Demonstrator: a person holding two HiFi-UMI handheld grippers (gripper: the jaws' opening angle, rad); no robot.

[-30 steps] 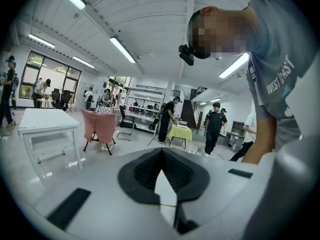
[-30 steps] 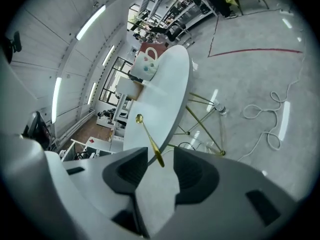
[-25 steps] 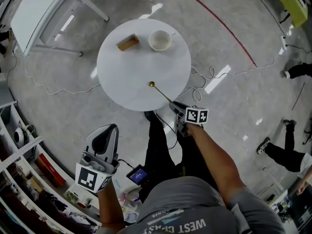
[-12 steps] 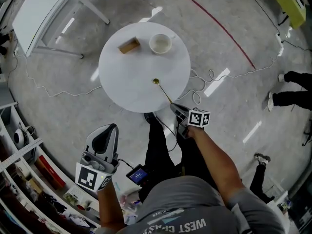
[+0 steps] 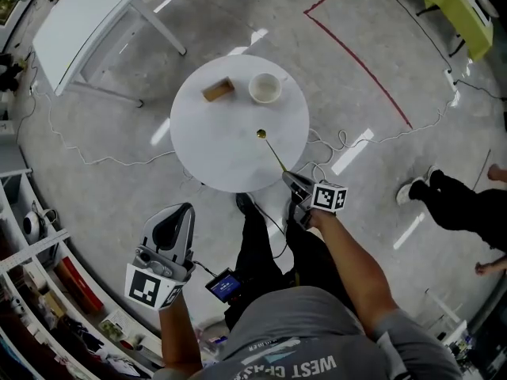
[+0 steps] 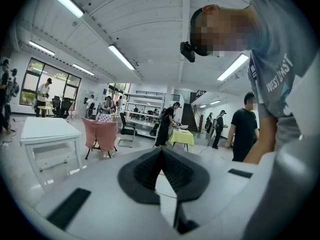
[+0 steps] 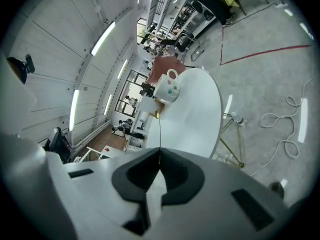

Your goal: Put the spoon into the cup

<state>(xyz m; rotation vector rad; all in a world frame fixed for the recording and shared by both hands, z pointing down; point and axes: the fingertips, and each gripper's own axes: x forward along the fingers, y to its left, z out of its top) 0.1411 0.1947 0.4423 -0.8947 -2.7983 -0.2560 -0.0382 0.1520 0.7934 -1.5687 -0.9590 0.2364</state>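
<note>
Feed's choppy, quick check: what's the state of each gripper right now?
Left gripper: closed, empty.
Right gripper: closed on the spoon.

The right gripper (image 5: 291, 178) has closed its jaws on the handle of the slim gold metal spoon (image 5: 272, 152) and raised it off the near edge of the round white table (image 5: 214, 145), bowl now nearer the middle.

Spoon (image 5: 272, 152) handle end hidden in right hand-held gripper (image 5: 290, 176).
</note>
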